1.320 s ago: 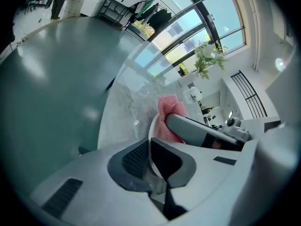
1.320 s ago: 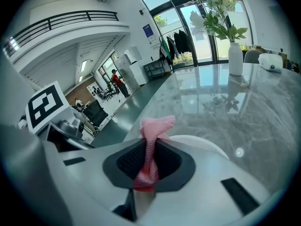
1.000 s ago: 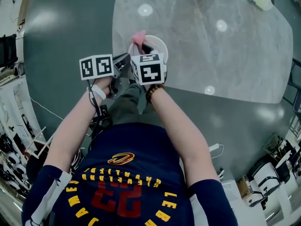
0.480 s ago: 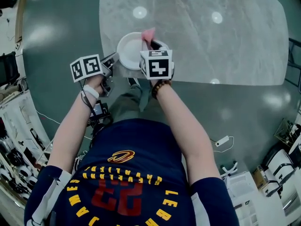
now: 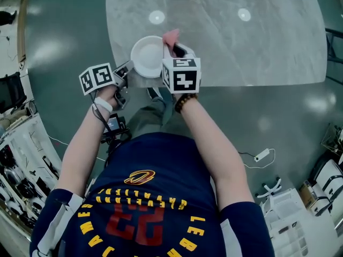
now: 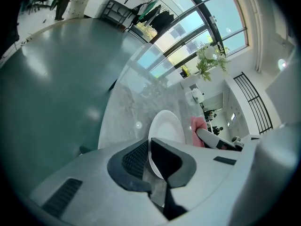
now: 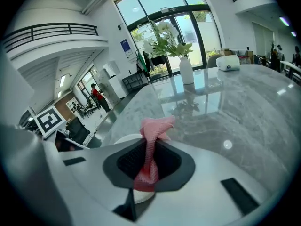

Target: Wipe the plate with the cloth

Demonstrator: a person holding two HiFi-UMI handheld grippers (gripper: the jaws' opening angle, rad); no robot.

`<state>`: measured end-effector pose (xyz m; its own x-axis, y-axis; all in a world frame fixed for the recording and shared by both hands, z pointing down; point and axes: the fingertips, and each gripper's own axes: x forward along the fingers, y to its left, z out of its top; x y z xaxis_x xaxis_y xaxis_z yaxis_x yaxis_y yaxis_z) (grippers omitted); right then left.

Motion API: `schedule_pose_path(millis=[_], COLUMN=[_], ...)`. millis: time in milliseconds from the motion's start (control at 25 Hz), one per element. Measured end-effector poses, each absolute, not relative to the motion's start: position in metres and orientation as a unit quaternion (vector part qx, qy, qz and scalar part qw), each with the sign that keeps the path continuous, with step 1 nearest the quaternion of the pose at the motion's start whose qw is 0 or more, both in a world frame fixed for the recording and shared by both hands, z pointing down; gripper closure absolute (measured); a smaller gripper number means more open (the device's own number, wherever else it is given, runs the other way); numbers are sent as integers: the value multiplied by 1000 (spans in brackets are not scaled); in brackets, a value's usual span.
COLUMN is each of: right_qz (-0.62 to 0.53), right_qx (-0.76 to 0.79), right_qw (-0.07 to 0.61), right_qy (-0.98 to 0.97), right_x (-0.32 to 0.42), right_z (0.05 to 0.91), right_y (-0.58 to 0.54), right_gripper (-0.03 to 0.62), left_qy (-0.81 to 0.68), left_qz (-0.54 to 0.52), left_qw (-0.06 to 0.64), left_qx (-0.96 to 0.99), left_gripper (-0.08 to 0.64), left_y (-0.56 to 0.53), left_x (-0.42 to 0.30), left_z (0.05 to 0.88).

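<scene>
A white plate [image 5: 148, 56] is held on edge over the near rim of the marble table, its rim [image 6: 165, 131] pinched in my left gripper [image 5: 127, 69], which is shut on it. My right gripper [image 5: 174, 50] is shut on a pink cloth [image 5: 171, 36] that sticks up from between its jaws, seen as a twisted pink strip [image 7: 151, 147] in the right gripper view. The cloth sits at the plate's right edge, close beside it; in the left gripper view the cloth [image 6: 198, 128] shows just right of the plate. Whether cloth and plate touch is unclear.
The grey marble table [image 5: 257, 42] spreads ahead and to the right. On it in the right gripper view stand a white vase of flowers [image 7: 186, 72] and a white box [image 7: 228, 62] far off. Dark green floor [image 5: 59, 42] lies left; shelves with clutter line the left edge.
Both grippers have risen and shifted slightly forward with the plate and cloth. The plate's face now turns more toward the head camera, and the cloth stays at its right edge.
</scene>
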<state>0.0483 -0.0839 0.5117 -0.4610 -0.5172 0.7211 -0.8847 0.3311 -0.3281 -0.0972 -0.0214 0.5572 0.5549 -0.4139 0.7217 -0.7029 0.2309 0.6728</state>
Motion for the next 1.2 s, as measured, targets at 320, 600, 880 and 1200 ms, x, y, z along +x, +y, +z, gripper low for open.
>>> schedule_pose_path(millis=[320, 600, 880, 1200], right_qz=[340, 343, 357, 363], right_qx=[362, 316, 312, 335], right_qw=[281, 304, 328, 334], right_qy=[-821, -830, -817, -803], right_x=[-31, -68, -64, -40], right_z=[511, 526, 549, 555], right_y=[-59, -48, -48, -46], right_gripper=[552, 552, 552, 552], left_qy=[-451, -448, -452, -453], left_qz=[96, 95, 83, 83], left_qw=[642, 644, 647, 649], left_qx=[613, 613, 608, 606], left_gripper=[538, 539, 540, 540], left_y=[-28, -26, -25, -24], left_x=[-89, -87, -87, -89], left_z=[558, 563, 567, 566])
